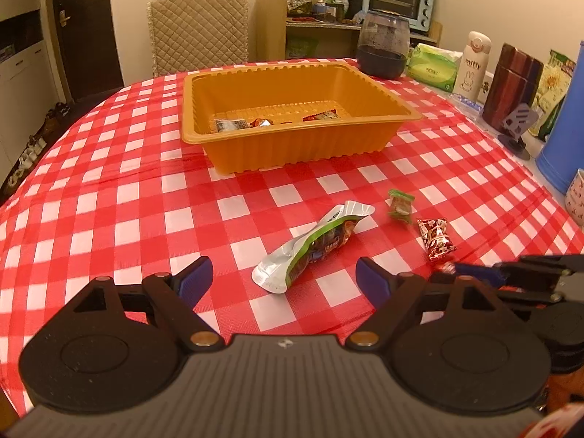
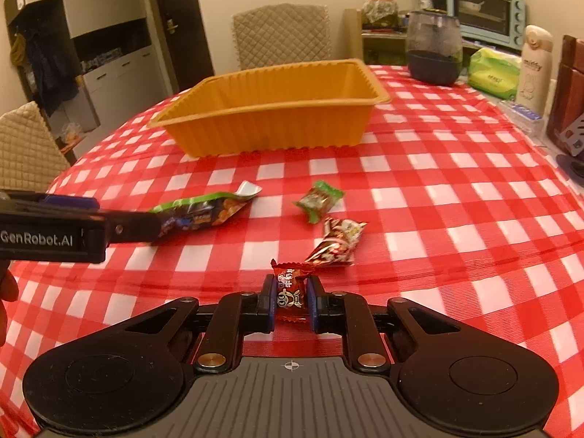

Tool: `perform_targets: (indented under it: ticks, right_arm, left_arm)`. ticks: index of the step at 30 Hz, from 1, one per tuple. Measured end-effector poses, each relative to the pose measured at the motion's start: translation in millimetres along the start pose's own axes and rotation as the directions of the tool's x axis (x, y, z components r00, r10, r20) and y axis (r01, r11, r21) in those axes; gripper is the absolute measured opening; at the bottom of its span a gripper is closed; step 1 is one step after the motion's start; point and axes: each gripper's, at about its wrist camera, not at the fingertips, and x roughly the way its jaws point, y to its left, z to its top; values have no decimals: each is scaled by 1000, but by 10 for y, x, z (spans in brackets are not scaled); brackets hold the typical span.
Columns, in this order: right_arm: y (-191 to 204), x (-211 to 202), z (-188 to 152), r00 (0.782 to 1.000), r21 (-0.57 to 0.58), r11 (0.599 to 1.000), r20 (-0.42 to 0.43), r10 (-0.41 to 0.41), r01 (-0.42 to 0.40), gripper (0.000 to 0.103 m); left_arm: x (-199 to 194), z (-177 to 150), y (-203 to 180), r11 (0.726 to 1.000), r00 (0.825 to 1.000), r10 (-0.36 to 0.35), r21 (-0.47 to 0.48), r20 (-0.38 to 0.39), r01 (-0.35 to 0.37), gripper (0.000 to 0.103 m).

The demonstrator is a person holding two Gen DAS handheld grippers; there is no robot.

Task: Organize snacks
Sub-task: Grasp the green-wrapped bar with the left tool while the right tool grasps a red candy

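Observation:
An orange plastic tray stands mid-table and holds three small wrapped snacks. It also shows in the right wrist view. My left gripper is open, just short of a long green and silver snack pouch. A green candy and a red-white candy lie to its right. My right gripper is shut on a red candy, low over the cloth. The pouch, green candy and red-white candy lie beyond it.
A red checked cloth covers the table. Along the right side stand a dark jar, green tissue pack, white bottle, brown canister and blue container. A quilted chair stands behind the table.

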Motion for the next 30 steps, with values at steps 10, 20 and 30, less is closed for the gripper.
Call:
perform_targets:
  ticks: [10, 20, 30]
  right_arm:
    - [-147, -76, 74, 999, 75, 997, 28, -35, 33, 17]
    - [-175, -68, 90, 999, 97, 995, 28, -32, 29, 17]
    - [-187, -26, 97, 999, 113, 993, 16, -31, 29, 17]
  left_arm:
    - [271, 158, -141, 982, 999, -37, 184, -19, 40, 75]
    - [538, 187, -319, 948, 993, -94, 298, -75, 112, 48]
    - [677, 249, -323, 926, 987, -104, 351, -124, 141, 32]
